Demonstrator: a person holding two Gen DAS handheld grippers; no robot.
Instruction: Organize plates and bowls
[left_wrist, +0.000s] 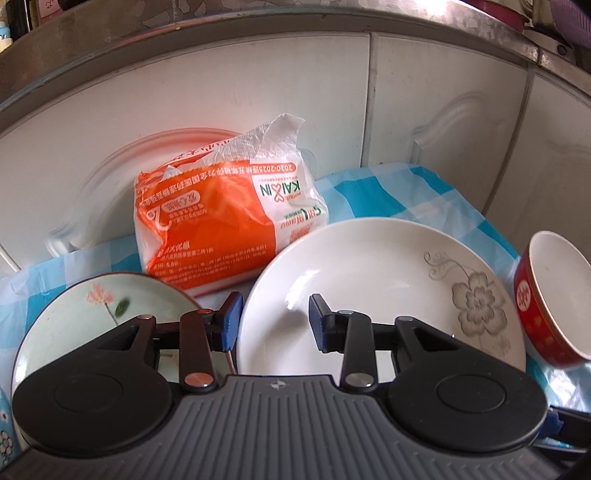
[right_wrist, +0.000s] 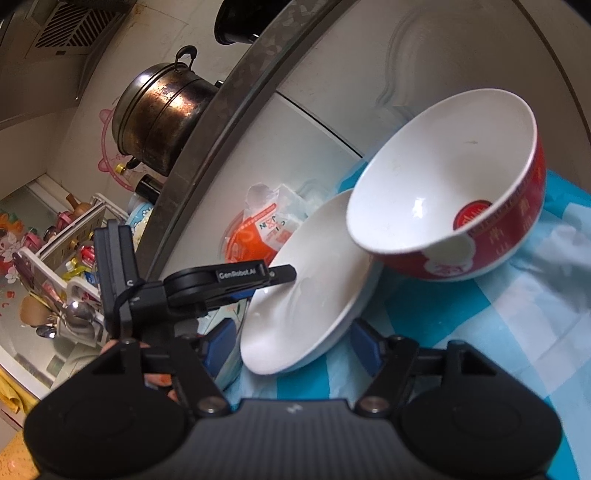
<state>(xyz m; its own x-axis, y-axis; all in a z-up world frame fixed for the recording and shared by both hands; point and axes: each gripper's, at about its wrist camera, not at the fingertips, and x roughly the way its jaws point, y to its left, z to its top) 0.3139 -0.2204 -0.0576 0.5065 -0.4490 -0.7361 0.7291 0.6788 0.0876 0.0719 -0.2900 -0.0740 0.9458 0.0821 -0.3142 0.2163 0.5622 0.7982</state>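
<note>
A white plate with a grey flower (left_wrist: 380, 291) lies on the blue checked cloth (left_wrist: 388, 192). My left gripper (left_wrist: 275, 321) is open, its blue pads either side of the plate's near left rim. A pale green plate with a pink flower (left_wrist: 99, 314) lies to the left, under the left finger. A red bowl with a white inside (left_wrist: 554, 299) sits tilted at the right. In the right wrist view my right gripper (right_wrist: 295, 345) is open around the white plate's near edge (right_wrist: 306, 291); the red bowl (right_wrist: 454, 188) leans on the plate's far rim. The left gripper (right_wrist: 229, 284) shows at left.
An orange and white tissue pack (left_wrist: 221, 210) lies behind the plates against white cabinet doors (left_wrist: 258, 81). A metal counter edge (left_wrist: 295, 26) runs above. A bronze pot (right_wrist: 162, 114) and a utensil rack (right_wrist: 70, 266) stand at the left in the right wrist view.
</note>
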